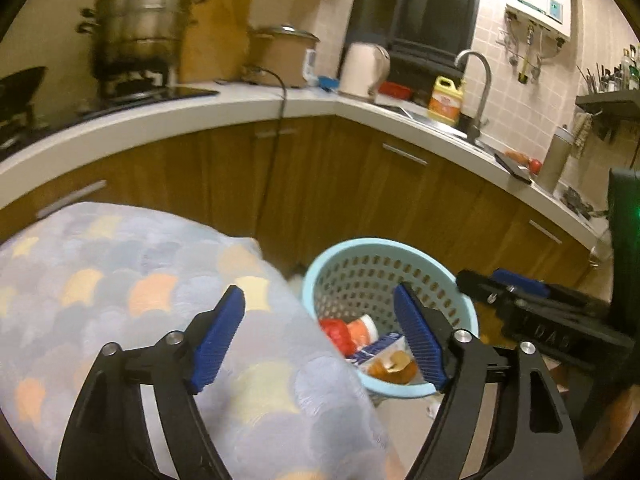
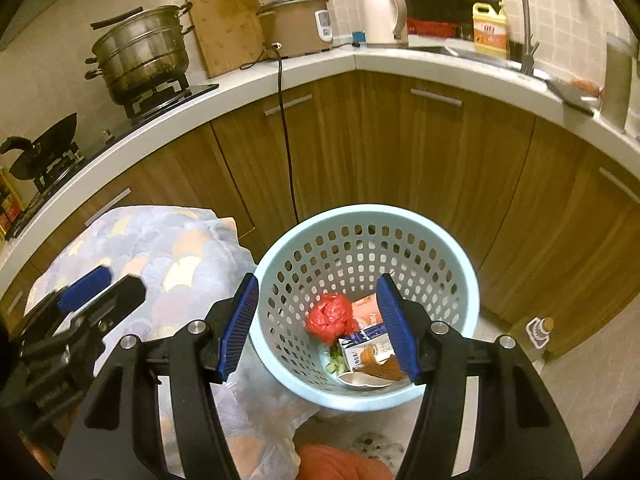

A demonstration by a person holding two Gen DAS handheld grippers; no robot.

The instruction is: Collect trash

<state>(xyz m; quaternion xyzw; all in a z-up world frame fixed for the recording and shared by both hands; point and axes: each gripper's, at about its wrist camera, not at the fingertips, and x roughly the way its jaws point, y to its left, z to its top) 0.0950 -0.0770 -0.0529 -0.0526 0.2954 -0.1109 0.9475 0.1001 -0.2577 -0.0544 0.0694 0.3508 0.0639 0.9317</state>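
A light blue perforated basket [image 2: 460,280] stands on the floor by the wooden cabinets. It holds a crumpled red bag [image 2: 330,318], a blue and white carton [image 2: 370,346] and other scraps. My right gripper [image 2: 318,328] is open and empty, hovering above the basket's mouth. My left gripper [image 1: 320,338] is open and empty, above the edge of a patterned cloth [image 1: 120,280] left of the basket [image 1: 332,256]. The left gripper also shows in the right wrist view [image 2: 84,288], and the right gripper in the left wrist view [image 1: 520,284].
The cloth-covered surface [image 2: 160,248] is left of the basket. A curved white counter [image 2: 240,80] carries a steel steamer pot [image 2: 140,52], cutting board, rice cooker, kettle [image 2: 384,14] and sink tap. A black cord [image 2: 286,128] hangs down the cabinets. A small bottle [image 2: 538,330] stands on the floor at right.
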